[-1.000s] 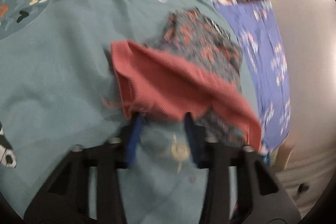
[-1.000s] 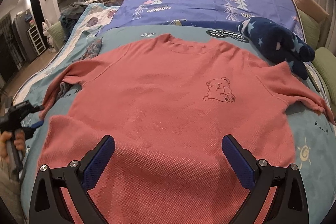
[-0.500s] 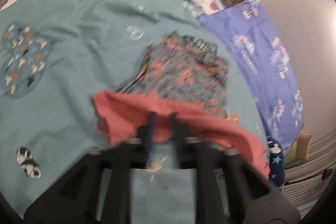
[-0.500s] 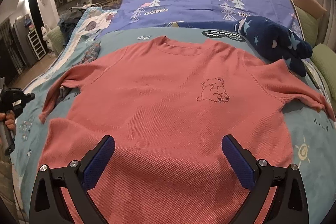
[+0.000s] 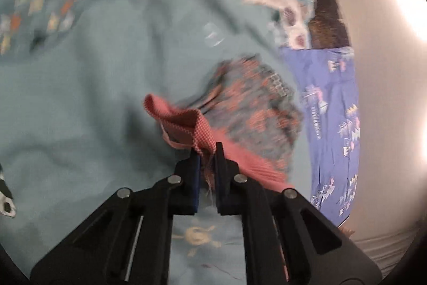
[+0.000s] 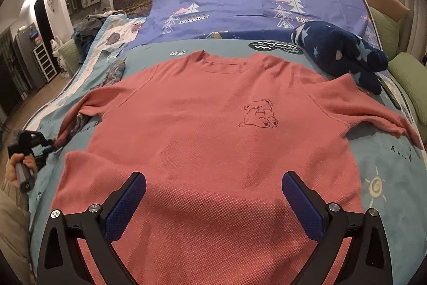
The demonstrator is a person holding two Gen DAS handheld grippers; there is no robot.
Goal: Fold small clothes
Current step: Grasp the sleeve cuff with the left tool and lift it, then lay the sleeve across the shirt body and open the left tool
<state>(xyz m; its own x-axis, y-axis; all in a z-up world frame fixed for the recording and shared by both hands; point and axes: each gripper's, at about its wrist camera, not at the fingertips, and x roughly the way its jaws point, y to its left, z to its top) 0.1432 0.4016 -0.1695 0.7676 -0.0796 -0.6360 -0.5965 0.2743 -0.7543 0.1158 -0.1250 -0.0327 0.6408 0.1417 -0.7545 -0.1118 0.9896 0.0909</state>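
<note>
Since the earlier left wrist frame, our left claw (image 5: 206,148) has gone from straddling the sleeve cuff with its jaws apart to pinching it, and the view is now tilting and blurring. In the right wrist view the cuff is lifting off the bed at middle left.

We are starting the first fold: carrying the left sleeve (image 6: 80,111) in over the shirt (image 6: 208,130), which is lying flat, front up, across the centre of the teal sheet (image 6: 387,159). To do this well, we are aiming to keep the cuff low and draw it straight toward the bear print (image 6: 258,114), so the shoulder seam creases cleanly and the patterned cloth (image 5: 256,103) underneath is not dragged along.

Left claw: its jaws are closing tight on the bunched cuff (image 5: 202,130), fabric wedged between the pads.

Right claw (image 6: 213,202): it is hovering wide open over the hem at lower centre, holding nothing; whether its tips are touching the cloth we cannot tell.
</note>
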